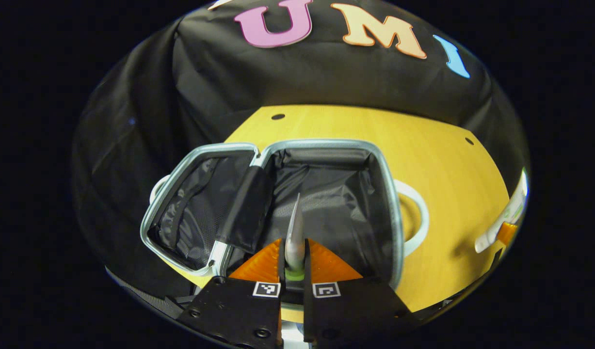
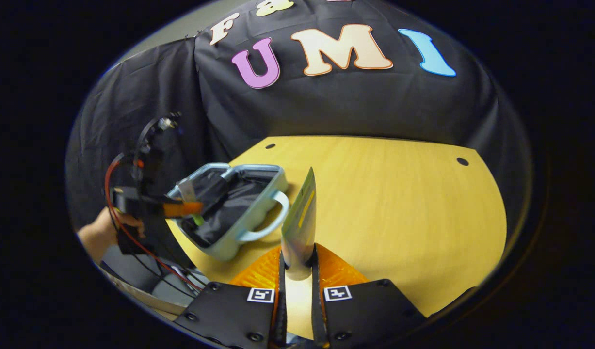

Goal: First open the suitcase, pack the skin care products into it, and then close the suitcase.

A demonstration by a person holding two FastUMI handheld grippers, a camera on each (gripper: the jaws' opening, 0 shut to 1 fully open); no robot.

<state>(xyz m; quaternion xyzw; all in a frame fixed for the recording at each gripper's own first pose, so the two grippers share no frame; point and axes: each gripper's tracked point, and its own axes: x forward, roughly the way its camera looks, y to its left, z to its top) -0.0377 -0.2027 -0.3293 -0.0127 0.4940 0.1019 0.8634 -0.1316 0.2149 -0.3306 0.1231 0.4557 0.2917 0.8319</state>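
- Left hand-held gripper [image 1: 294, 269]: both fingers pinched on a slim silver tube [image 1: 294, 232], crimped end pointing forward, green cap end seated between the fingers. It hovers over the open suitcase.
- Right hand-held gripper [image 2: 297, 271]: fingers closed on a second tube [image 2: 301, 220], pale with a green-yellow face, flat end up. It sits above bare bench, just right of the suitcase handle.
- Suitcase [image 1: 392, 203]: small, light blue-grey shell, lid folded open to the left, dark fabric lining in both halves. It stands at the bench's left edge, near the front corner; a white loop handle [image 1: 418, 213] sticks out on the side toward the bench centre.
- Step in hand (judgement): packing. Case already open; no product seen lying in the lining yet, though folds could hide one.
- Next move (judgement): lower the left tube into the right-hand half and spread the fingers; keep it clear of the rim. The right tube then needs carrying across over the handle.
- Pose: in the right gripper view, the left hand-held gripper [image 2: 183, 208] is level over the case, a hand [image 2: 101, 232] gripping it from the bench's left side, red cable trailing down.
- Bench [image 2: 399, 203]: yellow wood, mounting holes near the far edge.
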